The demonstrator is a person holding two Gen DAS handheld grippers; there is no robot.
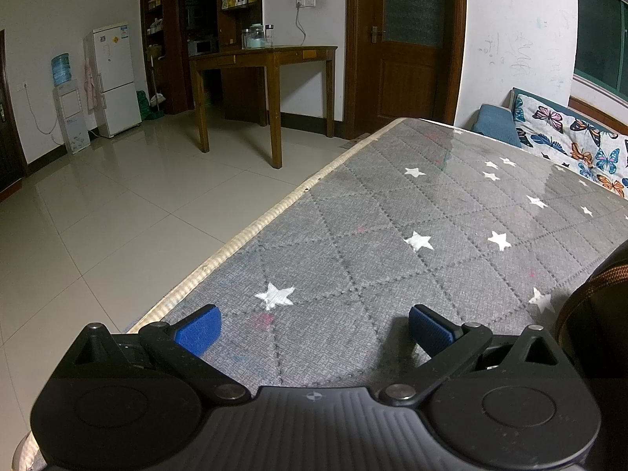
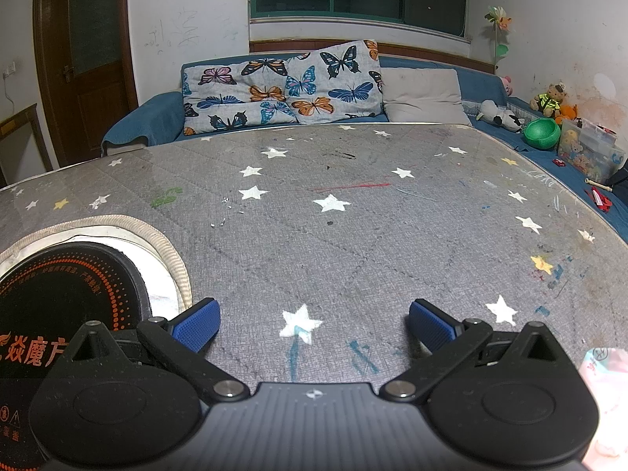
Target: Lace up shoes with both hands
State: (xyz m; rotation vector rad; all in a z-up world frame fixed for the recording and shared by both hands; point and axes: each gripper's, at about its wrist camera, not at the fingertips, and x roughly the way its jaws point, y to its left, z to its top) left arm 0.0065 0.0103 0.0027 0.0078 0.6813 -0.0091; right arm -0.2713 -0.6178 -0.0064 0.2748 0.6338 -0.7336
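Both claws, left claw (image 1: pixel 314 327) and right claw (image 2: pixel 314 325), are hovering spread apart and empty over the tabletop (image 2: pixel 353 235), presumably readying; no shoe is showing clearly.

The left gripper (image 1: pixel 314 327) is seen low over a table (image 1: pixel 392 235) covered with grey quilted cloth printed with white stars. Its two blue-padded fingers (image 1: pixel 198 331) are spread wide apart, with nothing held between them. A dark object with a brown woven edge (image 1: pixel 600 294) is partly seen at the right border; what it is cannot be told. Beyond the table, a tiled floor (image 1: pixel 117 204), a wooden side table (image 1: pixel 267 59), a white fridge (image 1: pixel 114 78) and a brown door (image 1: pixel 408 39) are shown.
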